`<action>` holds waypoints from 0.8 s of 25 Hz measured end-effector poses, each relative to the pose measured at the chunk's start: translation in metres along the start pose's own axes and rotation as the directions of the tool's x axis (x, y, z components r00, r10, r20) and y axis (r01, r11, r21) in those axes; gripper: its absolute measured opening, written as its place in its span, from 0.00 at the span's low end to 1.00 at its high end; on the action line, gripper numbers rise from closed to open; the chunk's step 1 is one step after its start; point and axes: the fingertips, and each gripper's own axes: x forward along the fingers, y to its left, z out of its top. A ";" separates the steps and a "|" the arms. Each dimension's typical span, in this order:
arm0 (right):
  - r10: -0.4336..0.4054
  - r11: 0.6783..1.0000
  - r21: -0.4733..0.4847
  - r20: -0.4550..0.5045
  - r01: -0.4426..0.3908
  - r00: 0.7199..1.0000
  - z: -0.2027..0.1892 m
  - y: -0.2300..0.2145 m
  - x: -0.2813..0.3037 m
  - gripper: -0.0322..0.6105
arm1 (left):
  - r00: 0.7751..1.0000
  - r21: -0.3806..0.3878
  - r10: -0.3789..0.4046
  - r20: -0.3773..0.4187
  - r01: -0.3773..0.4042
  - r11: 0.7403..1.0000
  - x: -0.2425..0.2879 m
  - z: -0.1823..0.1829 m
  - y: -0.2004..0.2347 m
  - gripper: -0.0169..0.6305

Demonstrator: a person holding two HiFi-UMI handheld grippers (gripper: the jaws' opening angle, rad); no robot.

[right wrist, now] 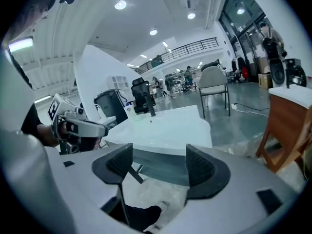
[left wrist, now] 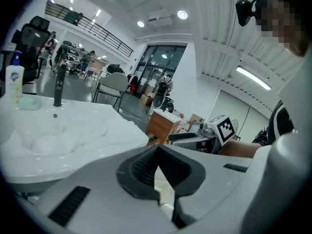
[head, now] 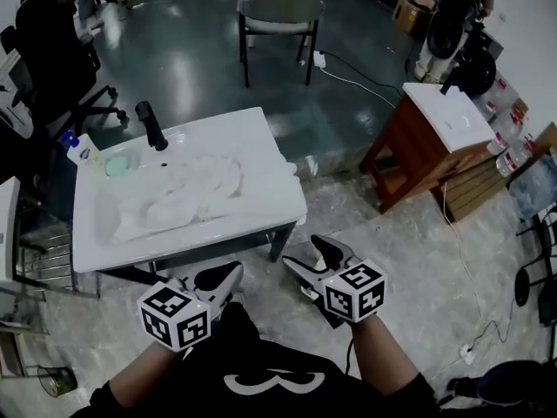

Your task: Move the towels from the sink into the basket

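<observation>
Glossy grey floor surrounds the sink (head: 274, 198); towels (head: 187, 194), probably limp and light, lie crumpled near the faucet (head: 150, 124). Pinch a raised fold. Left gripper (head: 228, 275) jaws clenched empty, right gripper (head: 315, 252) jaws released.

**Room as seen from my station**

Glossy dark floor (head: 200, 68) ahead of me, pale speckled floor (head: 418, 251) underfoot. Grey armchair (head: 280, 11) beyond, black office chair (head: 52, 59) at left, white-topped wooden side table (head: 446, 116) at right. White wall (left wrist: 202, 89), recessed ceiling lights (right wrist: 120, 5), tall glazed doors (left wrist: 158, 65), railed mezzanine (right wrist: 192, 47).
</observation>
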 end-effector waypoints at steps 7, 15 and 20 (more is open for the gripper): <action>0.120 0.985 -0.117 -0.083 -0.129 0.989 0.041 0.050 0.079 0.55 | 0.991 -0.067 0.124 0.055 -0.120 0.991 -0.055 0.020 0.063 0.03; 0.138 0.959 -0.224 -0.172 -0.175 0.975 0.076 0.076 0.178 0.55 | 0.975 -0.096 0.203 0.091 -0.195 0.976 -0.094 0.053 0.147 0.03; 0.100 0.961 -0.229 -0.236 -0.155 0.967 0.083 0.069 0.239 0.55 | 0.970 -0.100 0.216 0.108 -0.206 0.974 -0.106 0.075 0.198 0.04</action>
